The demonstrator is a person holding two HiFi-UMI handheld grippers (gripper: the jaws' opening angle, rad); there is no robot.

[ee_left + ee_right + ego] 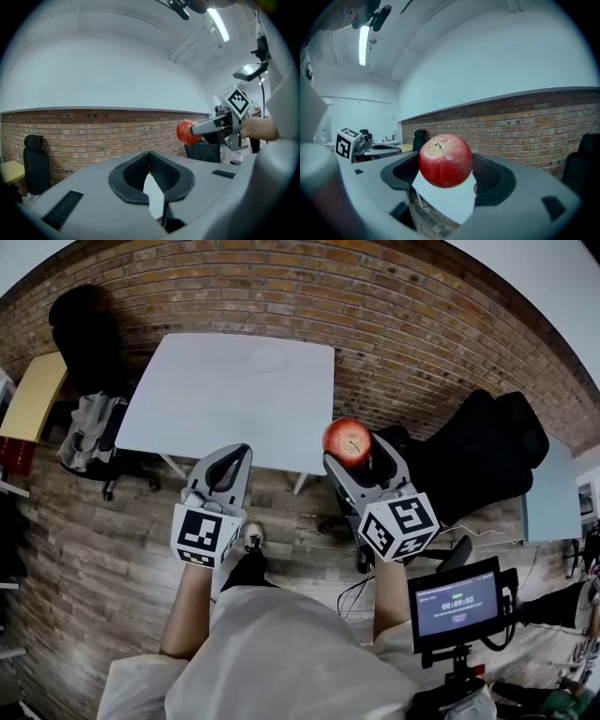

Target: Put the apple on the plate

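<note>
A red apple point(348, 440) is held in the air, with my right gripper point(351, 450) shut on it, just off the near right corner of the white table point(216, 409). In the right gripper view the apple point(445, 160) fills the space between the dark pads point(494, 180), stem up. A pale white plate point(267, 359) lies near the table's far edge. My left gripper point(243, 454) hovers at the table's near edge, shut and holding nothing; its tips meet point(150, 155). From the left gripper view the apple point(187, 131) appears off to the right.
A black chair point(89, 334) with a grey garment stands left of the table, next to a yellow desk point(33, 395). More black chairs point(487, 451) stand to the right. A brick wall point(394, 324) runs behind. A small monitor point(457, 601) sits low right.
</note>
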